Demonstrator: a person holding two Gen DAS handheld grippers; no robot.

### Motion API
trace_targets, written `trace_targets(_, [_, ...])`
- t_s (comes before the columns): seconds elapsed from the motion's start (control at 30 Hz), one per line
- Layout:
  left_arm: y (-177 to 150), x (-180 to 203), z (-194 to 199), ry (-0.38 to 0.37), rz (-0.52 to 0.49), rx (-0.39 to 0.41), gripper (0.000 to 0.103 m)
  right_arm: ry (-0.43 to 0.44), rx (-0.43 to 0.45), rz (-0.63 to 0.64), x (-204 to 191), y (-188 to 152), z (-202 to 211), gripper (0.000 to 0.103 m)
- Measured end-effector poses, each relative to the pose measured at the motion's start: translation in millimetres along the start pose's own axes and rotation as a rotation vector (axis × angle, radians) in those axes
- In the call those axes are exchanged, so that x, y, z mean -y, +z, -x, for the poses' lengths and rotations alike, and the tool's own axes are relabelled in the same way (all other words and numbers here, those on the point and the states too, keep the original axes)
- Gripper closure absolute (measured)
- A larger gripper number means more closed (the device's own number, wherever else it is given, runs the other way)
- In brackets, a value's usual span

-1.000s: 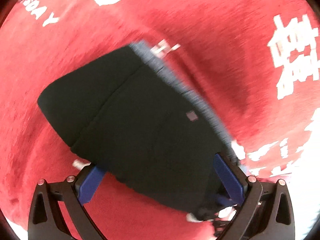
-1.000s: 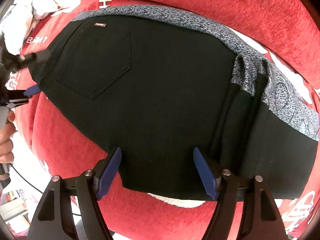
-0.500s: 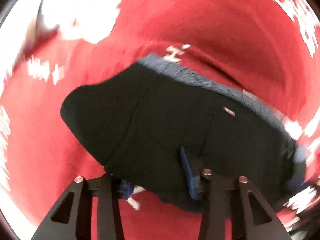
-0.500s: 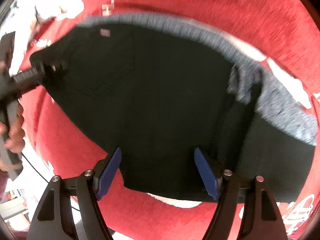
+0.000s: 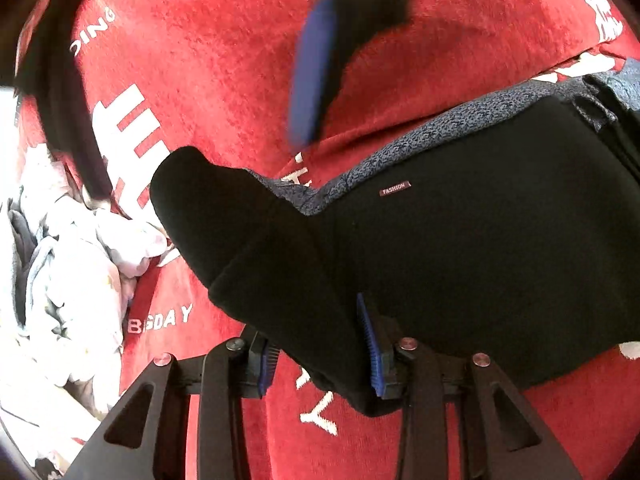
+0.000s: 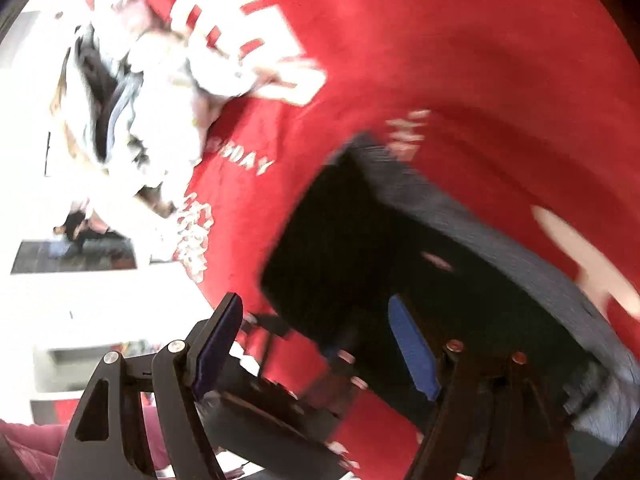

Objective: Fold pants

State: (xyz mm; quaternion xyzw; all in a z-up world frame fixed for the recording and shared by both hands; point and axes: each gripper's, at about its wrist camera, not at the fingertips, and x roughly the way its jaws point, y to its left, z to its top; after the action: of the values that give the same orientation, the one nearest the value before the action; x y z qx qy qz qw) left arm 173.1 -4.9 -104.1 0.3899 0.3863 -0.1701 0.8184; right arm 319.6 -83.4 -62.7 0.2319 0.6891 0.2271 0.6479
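Observation:
The black pants (image 5: 460, 264) with a grey patterned waistband (image 5: 420, 144) lie on a red cloth (image 5: 224, 80). My left gripper (image 5: 320, 354) is shut on the pants' near left edge and lifts a thick fold (image 5: 248, 248) of them. In the blurred right wrist view the pants (image 6: 360, 248) lie ahead and to the right. My right gripper (image 6: 316, 348) is open and holds nothing, above the pants' near corner. Its blue pad also shows at the top of the left wrist view (image 5: 312, 72).
A heap of pale crumpled clothes (image 5: 68, 272) lies at the left on the red cloth; it also shows in the right wrist view (image 6: 152, 92). The cloth has white lettering (image 5: 160, 320). A bright floor (image 6: 80, 304) lies beyond the cloth's edge.
My left gripper has closed on the pants' edge and raised a fold. My right gripper has swung away to the left over the pants, still open.

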Motion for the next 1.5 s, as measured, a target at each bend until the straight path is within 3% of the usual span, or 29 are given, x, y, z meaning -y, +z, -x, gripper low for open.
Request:
trace_targets(0.13, [-4,5,6,0.011,-0.015,0.019,0.066,-0.040,-0.139,0.018,-11,20,-50,0.025])
trace_targets(0.17, [-4,5,6,0.009,-0.013,0.017,0.066,-0.044,-0.157,0.011,-9,22,-59,0.040])
trace_targets(0.23, [-3,5,10,-0.017,0.003,0.006,0.066,-0.073,-0.177,-0.005,-1,20,-65,0.082])
trace_targets(0.27, [-1,7,15,-0.016,-0.003,0.022,0.066,-0.058,-0.156,-0.021,4,17,-59,0.083])
trace_targets(0.5, [38,12,88,-0.088,0.025,0.158,0.066,0.193,0.103,-0.118,38,-36,27,0.084])
trace_targets(0.6, [62,27,125,-0.130,0.010,0.229,0.066,0.277,0.232,-0.153,55,-76,75,0.084])
trace_targets(0.77, [101,79,177,-0.225,-0.055,0.330,0.066,0.304,0.415,-0.196,94,-151,150,0.084])
trace_targets(0.9, [121,131,198,-0.295,-0.132,0.363,0.066,0.282,0.522,-0.269,139,-220,191,0.083])
trace_targets(1.1, [130,229,200,-0.401,-0.245,0.319,0.066,0.267,0.590,-0.444,230,-311,205,0.083])
trace_targets(1.23, [125,281,185,-0.435,-0.317,0.225,0.066,0.250,0.566,-0.586,288,-348,169,0.083])
trace_targets(1.37, [122,286,180,-0.457,-0.331,0.151,0.061,0.243,0.536,-0.642,311,-361,148,0.082])
trace_targets(1.47, [122,271,186,-0.477,-0.328,0.135,0.049,0.175,0.525,-0.623,305,-359,155,0.076])
trace_targets(1.5, [121,263,188,-0.476,-0.322,0.126,0.039,0.151,0.516,-0.624,304,-358,161,0.072])
